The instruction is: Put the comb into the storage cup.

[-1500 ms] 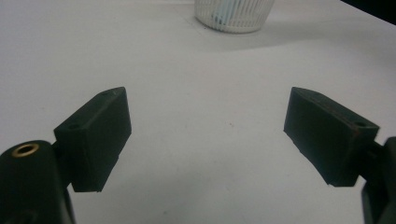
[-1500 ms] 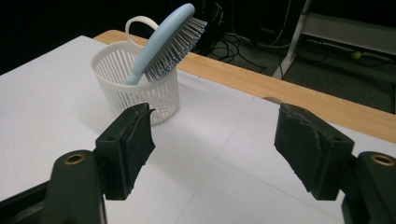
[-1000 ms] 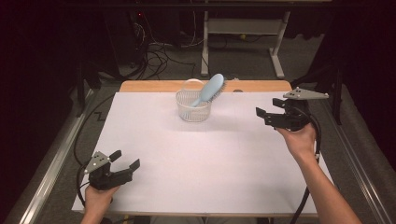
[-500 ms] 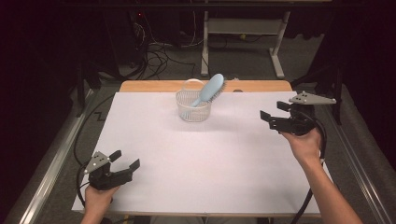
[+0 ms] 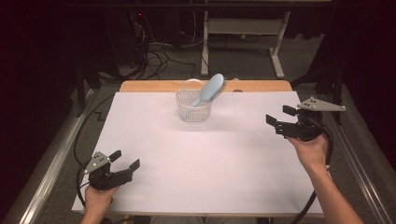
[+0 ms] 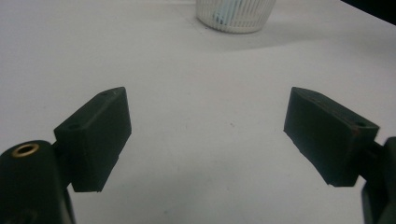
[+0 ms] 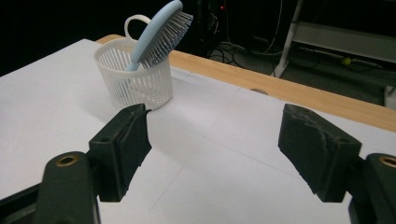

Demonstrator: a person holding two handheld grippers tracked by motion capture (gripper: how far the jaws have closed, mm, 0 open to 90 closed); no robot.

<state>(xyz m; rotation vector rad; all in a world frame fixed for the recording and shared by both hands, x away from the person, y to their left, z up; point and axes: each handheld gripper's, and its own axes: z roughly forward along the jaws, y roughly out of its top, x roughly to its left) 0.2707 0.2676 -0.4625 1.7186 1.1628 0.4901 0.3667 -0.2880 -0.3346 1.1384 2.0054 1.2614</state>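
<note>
1. Black jaws of my left gripper point(image 5: 122, 162) stand wide apart with nothing but bare white table sheet point(image 5: 224, 158) between them; I have it parked at the near left corner, and the basket sits well ahead of its fingertips, up and to the right.
2. Ahead of both sets of fingers, near the far edge of the sheet, stands the white slatted basket point(image 5: 193, 106), upright, with the light blue hairbrush point(image 5: 209, 89) in it: handle down inside, bristled head leaning out over the rim. A white loop handle point(image 7: 136, 21) shows behind the basket.
3. My right gripper point(image 5: 279, 118) hangs over the right side of the table with its jaws wide and empty; they have just been opening further, nothing between them. From its own view, the basket lies ahead and off to the left of the fingers point(image 7: 122, 149), well apart.
4. I judge the brush already placed and the right hand clear of it. Next I would settle that hand down by the near edge, like the left.
</note>
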